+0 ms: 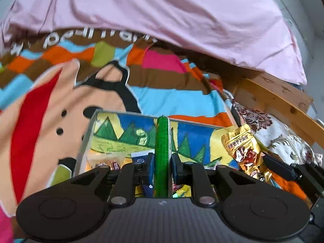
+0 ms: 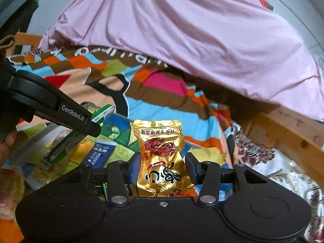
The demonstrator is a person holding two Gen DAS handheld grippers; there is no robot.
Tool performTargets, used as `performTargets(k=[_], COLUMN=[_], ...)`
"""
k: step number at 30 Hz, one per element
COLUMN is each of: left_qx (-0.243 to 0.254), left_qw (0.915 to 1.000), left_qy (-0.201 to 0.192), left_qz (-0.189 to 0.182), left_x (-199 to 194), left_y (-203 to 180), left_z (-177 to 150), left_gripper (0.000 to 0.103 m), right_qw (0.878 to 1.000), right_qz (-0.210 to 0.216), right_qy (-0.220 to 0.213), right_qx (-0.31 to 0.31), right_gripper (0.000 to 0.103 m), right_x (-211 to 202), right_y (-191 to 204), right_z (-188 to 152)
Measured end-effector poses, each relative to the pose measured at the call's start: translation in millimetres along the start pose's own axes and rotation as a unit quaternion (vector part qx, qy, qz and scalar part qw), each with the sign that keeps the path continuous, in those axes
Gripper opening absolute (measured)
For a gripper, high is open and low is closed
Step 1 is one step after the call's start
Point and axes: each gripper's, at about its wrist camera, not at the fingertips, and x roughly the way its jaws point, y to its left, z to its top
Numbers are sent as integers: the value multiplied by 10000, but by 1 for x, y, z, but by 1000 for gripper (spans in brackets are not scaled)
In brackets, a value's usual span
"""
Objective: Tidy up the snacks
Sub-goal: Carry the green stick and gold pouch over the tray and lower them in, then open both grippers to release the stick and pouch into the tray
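My left gripper is shut on a long green snack stick that points forward over an open box with a colourful green, blue and yellow painted inside. My right gripper is shut on a gold foil snack pouch with red print, held upright just right of the box. The pouch also shows at the right of the left wrist view. The left gripper with its green stick shows at the left of the right wrist view. Several wrapped snacks lie in the box.
Everything sits on a bed with a bright cartoon blanket. A pink quilt is heaped behind. A wooden bed rail runs along the right, above a floral sheet. A blue-and-white packet lies in the box.
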Motion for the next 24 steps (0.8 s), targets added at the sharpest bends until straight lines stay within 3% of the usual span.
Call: performTargets(k=[9,17,20,24], left_qx=[-243,-219,-307,-444], left_qw=[9990,9981,9976,9971], left_qy=[376,571,616,613], left_qz=[13,42,21,-32], left_x=[38,46,47,42], left_y=[18,19,21,24], left_z=[-16,-15,-14,-11], left_gripper=[19,19,20,37], right_qw=[9991,9982,9985,9989], right_qz=[-80,-106,-93,-104], right_qy=[387,572,541,464], right_qx=[-136,-148,-83,-29], right_gripper=[49,52,60,71], right_x=[40,49,46,37], right_y=[18,21,21,19], right_z=[-5,-10,-11,-5])
